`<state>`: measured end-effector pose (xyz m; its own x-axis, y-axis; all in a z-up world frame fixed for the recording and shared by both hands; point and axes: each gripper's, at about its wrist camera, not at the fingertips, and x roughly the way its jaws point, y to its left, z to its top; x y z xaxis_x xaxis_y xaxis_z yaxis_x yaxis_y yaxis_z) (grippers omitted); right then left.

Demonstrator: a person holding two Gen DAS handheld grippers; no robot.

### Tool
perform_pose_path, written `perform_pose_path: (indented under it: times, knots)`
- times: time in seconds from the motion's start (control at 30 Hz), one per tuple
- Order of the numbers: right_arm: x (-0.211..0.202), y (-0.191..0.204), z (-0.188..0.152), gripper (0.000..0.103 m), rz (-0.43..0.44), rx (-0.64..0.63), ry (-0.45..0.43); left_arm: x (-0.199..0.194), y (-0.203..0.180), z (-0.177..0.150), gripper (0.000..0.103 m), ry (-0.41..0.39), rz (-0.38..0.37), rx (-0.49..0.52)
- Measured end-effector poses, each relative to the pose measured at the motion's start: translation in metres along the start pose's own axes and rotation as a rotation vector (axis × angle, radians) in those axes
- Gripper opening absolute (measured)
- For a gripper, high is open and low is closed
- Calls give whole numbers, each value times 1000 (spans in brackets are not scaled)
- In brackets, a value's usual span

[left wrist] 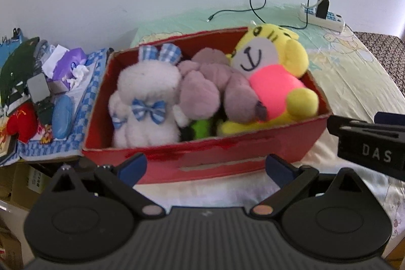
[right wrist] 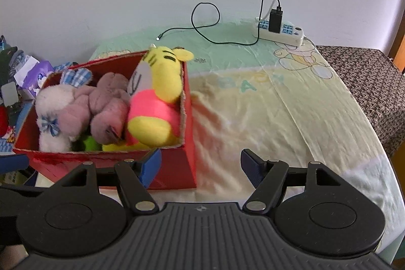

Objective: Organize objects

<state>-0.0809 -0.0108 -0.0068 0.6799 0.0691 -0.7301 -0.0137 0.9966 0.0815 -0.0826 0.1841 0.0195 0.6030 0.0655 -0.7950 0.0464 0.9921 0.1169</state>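
The red box [left wrist: 227, 156] on the bed [right wrist: 278, 105] holds a white bunny [left wrist: 144, 103], a mauve plush [left wrist: 210, 85] and a yellow tiger [left wrist: 276, 72]. Left gripper [left wrist: 205, 168] and right gripper [right wrist: 201, 166] both gape wide, holding nothing.

The red box [right wrist: 188, 143] is packed with plush toys [left wrist: 210, 90] rim to rim, little room inside; right of it the bedsheet [right wrist: 278, 118] lies bare up to the power strip [right wrist: 278, 30] and black cable [right wrist: 202, 27] (near the wall); clutter [left wrist: 45, 92] crowds the box's left side.
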Motion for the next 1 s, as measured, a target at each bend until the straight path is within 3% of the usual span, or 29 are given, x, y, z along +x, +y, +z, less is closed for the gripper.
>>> perform_pose_path:
  times: [0.37,0.7,1.0]
  knots:
    - [-9,24,18,78,-2,-28,-57,7,29,15,100,-2,27,-37]
    - [-1,39,26,78,29,-37,-47,16,50,21,100,12,54,-70]
    - [12,40,32,77,1,-35,-27,24,60,24,100,26,68,-93]
